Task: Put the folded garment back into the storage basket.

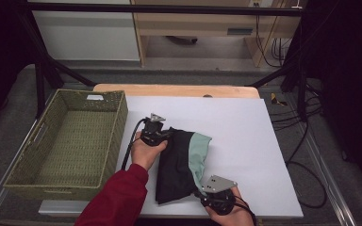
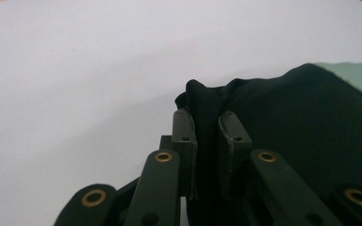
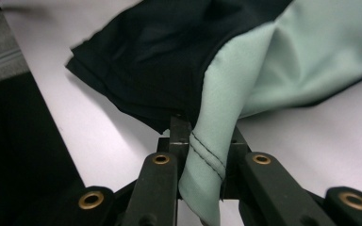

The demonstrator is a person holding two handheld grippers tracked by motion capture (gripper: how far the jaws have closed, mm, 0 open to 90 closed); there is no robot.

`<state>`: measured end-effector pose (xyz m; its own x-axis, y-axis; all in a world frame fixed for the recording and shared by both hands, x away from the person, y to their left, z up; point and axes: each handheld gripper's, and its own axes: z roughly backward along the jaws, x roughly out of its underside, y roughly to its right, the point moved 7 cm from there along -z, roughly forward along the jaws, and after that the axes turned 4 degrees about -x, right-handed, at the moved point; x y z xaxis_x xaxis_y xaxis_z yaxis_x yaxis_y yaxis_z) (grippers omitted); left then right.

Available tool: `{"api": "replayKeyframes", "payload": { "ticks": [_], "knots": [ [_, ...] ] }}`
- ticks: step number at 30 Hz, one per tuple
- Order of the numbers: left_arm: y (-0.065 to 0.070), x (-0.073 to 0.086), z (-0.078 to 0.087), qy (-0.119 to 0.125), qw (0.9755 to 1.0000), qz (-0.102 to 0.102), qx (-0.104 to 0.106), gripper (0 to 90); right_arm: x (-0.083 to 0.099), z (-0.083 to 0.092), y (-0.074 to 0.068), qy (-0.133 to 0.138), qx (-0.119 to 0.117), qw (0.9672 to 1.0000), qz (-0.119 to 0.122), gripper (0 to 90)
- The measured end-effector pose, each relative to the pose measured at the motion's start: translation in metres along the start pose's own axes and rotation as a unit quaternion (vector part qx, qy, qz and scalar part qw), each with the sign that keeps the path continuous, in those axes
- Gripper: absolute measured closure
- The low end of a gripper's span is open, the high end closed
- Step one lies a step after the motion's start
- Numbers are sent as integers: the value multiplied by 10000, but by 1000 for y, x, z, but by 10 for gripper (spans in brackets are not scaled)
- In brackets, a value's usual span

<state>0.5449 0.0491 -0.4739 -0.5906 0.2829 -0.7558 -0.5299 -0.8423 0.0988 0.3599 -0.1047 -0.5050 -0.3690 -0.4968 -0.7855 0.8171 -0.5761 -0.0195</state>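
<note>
A folded garment (image 1: 176,165), black with a mint-green panel (image 1: 199,153), lies on the white sheet (image 1: 245,136) near its front edge. My left gripper (image 1: 164,136) sits at the garment's far left corner; in the left gripper view it (image 2: 207,127) is shut on a fold of the black cloth (image 2: 301,122). My right gripper (image 1: 201,190) is at the garment's near right corner. In the right gripper view it (image 3: 207,136) is shut on the stitched mint-green hem (image 3: 212,155), with black cloth (image 3: 160,52) spread beyond. A red sleeve covers the left forearm.
An empty green woven basket (image 1: 119,134) stands left of the sheet, close to the left hand. The wooden table edge (image 1: 179,90) shows behind the sheet. Black frame legs and loose cables (image 1: 306,141) lie on the floor to the right.
</note>
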Motion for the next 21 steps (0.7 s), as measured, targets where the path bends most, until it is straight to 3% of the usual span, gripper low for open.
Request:
{"api": "replayKeyframes", "payload": {
  "ticks": [11, 21],
  "knots": [
    [8, -31, 31, 369, 9992, -174, 12, 795, -27, 23, 0, 377, -16, 9993, -46, 809],
    [10, -66, 70, 699, 9970, -335, -43, 794, -59, 34, -5, 542, -38, 9984, 184, 808]
  ]
}}
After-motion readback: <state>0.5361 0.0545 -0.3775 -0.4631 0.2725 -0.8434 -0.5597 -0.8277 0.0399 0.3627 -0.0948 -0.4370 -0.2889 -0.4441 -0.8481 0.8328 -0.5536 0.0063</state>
